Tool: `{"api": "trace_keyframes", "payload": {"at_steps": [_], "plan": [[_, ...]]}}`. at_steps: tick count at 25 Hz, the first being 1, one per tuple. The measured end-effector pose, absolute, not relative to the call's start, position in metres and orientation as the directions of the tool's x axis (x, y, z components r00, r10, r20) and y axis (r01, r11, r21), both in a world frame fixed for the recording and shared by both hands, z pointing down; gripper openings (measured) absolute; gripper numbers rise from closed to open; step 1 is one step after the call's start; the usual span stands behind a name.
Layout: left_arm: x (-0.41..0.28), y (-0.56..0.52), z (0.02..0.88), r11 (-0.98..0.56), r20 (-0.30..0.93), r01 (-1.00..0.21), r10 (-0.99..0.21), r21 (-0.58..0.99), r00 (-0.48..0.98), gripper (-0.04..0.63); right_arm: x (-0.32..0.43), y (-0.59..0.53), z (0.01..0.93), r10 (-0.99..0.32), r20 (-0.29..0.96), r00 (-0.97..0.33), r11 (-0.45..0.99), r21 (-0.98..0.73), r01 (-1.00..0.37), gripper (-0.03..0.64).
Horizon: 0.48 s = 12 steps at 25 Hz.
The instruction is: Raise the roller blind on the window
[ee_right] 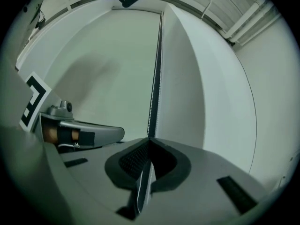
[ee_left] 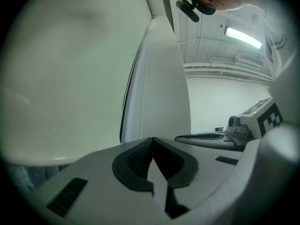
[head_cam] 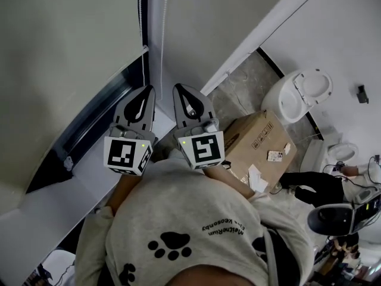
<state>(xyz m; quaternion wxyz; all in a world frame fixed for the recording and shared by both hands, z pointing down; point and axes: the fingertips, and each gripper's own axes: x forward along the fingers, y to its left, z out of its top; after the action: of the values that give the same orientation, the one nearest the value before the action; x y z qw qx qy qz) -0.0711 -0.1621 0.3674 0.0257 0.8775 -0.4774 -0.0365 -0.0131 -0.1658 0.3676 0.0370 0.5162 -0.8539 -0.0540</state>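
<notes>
The pale roller blind (head_cam: 65,58) hangs down over the window at the left, its lower edge close to the dark frame. Its bead chain (head_cam: 140,11) runs along the blind's right side by the white reveal. Both grippers point up at that corner, side by side. The left gripper (head_cam: 147,90) is shut with nothing between its pads; in its own view the bead chain (ee_left: 123,118) hangs just left of the left gripper (ee_left: 152,139). The right gripper (head_cam: 180,88) is shut too. In its view the bead chain (ee_right: 152,102) comes straight down to the right gripper (ee_right: 149,140); a grip on it does not show.
A white sill (head_cam: 89,171) runs below the window. Behind me on the floor are a cardboard box (head_cam: 262,145) and a white toilet (head_cam: 303,94). A white wall corner (head_cam: 238,46) stands just right of the grippers.
</notes>
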Motion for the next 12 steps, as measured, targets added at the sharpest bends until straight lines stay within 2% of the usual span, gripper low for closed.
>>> {"api": "trace_keyframes", "payload": {"at_steps": [6,12], "plan": [[-0.074,-0.178,0.360,-0.537,-0.038,-0.840,-0.843,0.074,0.536,0.008,-0.020,-0.185,0.364,-0.885,0.017,-0.466,0.464,0.127,-0.877,0.008],[-0.064,-0.195,0.359,-0.594,-0.017,-0.803,-0.804,0.046,0.594,0.009,-0.023,-0.192,0.365,-0.885,0.024,-0.465,0.464,0.119,-0.878,0.008]]}}
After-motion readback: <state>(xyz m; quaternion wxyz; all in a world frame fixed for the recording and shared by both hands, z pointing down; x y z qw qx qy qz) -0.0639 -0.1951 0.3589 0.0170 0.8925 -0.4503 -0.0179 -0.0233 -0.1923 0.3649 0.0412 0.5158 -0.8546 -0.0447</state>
